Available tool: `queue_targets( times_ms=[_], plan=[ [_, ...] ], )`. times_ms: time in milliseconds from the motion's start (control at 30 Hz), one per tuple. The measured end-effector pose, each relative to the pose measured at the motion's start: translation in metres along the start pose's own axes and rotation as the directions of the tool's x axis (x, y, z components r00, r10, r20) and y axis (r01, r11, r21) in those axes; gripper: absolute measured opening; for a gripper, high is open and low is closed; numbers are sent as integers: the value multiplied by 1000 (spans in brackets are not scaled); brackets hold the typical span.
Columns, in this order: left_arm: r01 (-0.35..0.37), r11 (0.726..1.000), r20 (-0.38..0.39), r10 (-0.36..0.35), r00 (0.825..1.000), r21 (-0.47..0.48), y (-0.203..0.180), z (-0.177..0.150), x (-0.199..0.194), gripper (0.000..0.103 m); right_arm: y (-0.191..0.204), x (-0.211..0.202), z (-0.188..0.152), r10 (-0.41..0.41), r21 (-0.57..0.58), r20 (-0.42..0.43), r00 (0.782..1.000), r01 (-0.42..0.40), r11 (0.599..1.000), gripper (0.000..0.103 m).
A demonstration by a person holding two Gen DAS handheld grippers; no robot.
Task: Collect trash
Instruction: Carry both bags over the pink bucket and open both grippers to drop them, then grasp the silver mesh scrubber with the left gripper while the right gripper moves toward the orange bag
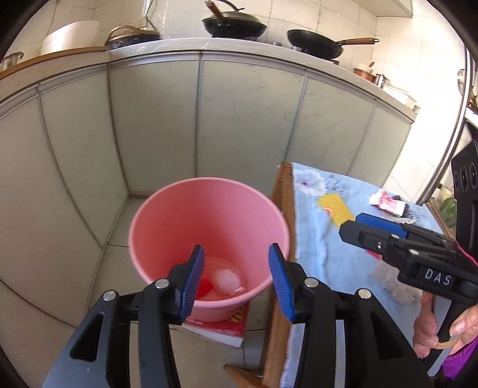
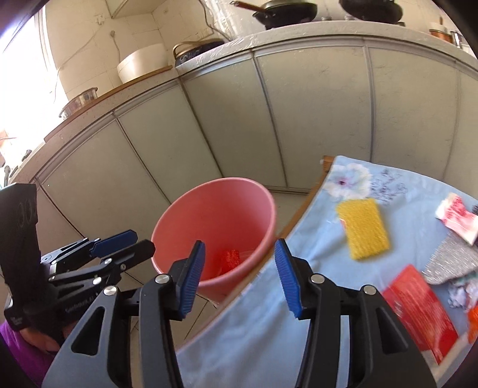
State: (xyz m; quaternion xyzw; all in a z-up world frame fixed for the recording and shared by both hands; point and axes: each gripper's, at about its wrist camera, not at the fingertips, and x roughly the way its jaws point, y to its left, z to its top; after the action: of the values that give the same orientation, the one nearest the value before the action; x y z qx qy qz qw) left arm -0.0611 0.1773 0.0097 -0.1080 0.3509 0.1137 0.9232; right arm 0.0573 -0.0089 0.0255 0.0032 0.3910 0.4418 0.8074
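A pink bucket (image 1: pixel 209 226) stands on the floor left of the table; it also shows in the right wrist view (image 2: pixel 221 221). Inside lie a white crumpled wad (image 1: pixel 227 279) and a red piece (image 1: pixel 204 287), also seen as a red piece (image 2: pixel 229 259). My left gripper (image 1: pixel 236 283) is open and empty above the bucket. My right gripper (image 2: pixel 239 279) is open and empty over the table's left edge, near the bucket; it also shows in the left wrist view (image 1: pixel 355 225). On the blue cloth (image 2: pixel 269 328) lie a yellow sponge (image 2: pixel 363 228), a red-white wrapper (image 2: pixel 457 219), a red packet (image 2: pixel 418 307), a grey cloth piece (image 2: pixel 451 264).
Grey cabinet doors (image 1: pixel 239 119) run behind the bucket under a counter with pans (image 1: pixel 234 24). The bucket stands on a red-covered book (image 1: pixel 227 325). The table's wooden edge (image 1: pixel 282 238) is right beside the bucket. Crumpled paper (image 2: pixel 461 292) lies at the far right.
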Motion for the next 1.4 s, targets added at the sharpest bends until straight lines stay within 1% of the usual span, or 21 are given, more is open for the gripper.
queue_targets(
  times_ms=[100, 167, 267, 333, 367, 467, 567, 733, 833, 933, 1033, 1200, 1300, 1400],
  plan=[
    [55, 998, 14, -56, 998, 16, -17, -3, -1, 44, -16, -24, -12, -28, 33, 8, 1000, 28, 999, 49],
    [77, 996, 12, -77, 997, 35, -29, -5, -1, 44, -28, -38, -20, -53, 57, 11, 999, 53, 997, 49],
    [113, 991, -7, -113, 994, 68, -50, -8, 3, 44, -43, -63, -36, -118, 73, 35, 992, 115, 991, 49],
    [141, 987, -23, -139, 990, 81, -64, -11, 5, 44, -53, -79, -46, -164, 84, 50, 985, 159, 984, 49],
    [154, 984, -33, -152, 988, 89, -71, -12, 6, 44, -59, -90, -53, -204, 91, 58, 977, 199, 976, 49],
    [185, 977, -61, -179, 982, 110, -89, -17, 8, 44, -73, -110, -68, -276, 113, 66, 959, 268, 957, 49],
    [211, 968, -89, -201, 976, 132, -107, -21, 11, 44, -88, -125, -82, -326, 144, 71, 943, 313, 939, 49],
    [246, 958, -116, -231, 966, 146, -132, -26, 15, 44, -108, -139, -100, -371, 187, 61, 926, 355, 916, 49],
    [266, 951, -140, -246, 959, 156, -146, -27, 19, 45, -118, -145, -111, -385, 211, 54, 922, 366, 906, 49],
    [279, 946, -162, -253, 954, 167, -160, -28, 27, 49, -129, -151, -119, -391, 236, 52, 919, 369, 899, 49],
    [295, 937, -177, -264, 948, 186, -177, -26, 34, 50, -140, -157, -124, -405, 252, 51, 913, 381, 890, 49],
    [317, 917, -180, -278, 944, 242, -209, -19, 45, 50, -159, -164, -128, -450, 282, 29, 893, 425, 860, 49],
    [329, 905, -178, -289, 941, 269, -228, -12, 55, 50, -174, -167, -130, -451, 310, 15, 892, 425, 851, 49],
    [333, 894, -170, -293, 941, 301, -247, -4, 64, 50, -185, -170, -132, -461, 327, 5, 887, 434, 839, 49]
  ],
)
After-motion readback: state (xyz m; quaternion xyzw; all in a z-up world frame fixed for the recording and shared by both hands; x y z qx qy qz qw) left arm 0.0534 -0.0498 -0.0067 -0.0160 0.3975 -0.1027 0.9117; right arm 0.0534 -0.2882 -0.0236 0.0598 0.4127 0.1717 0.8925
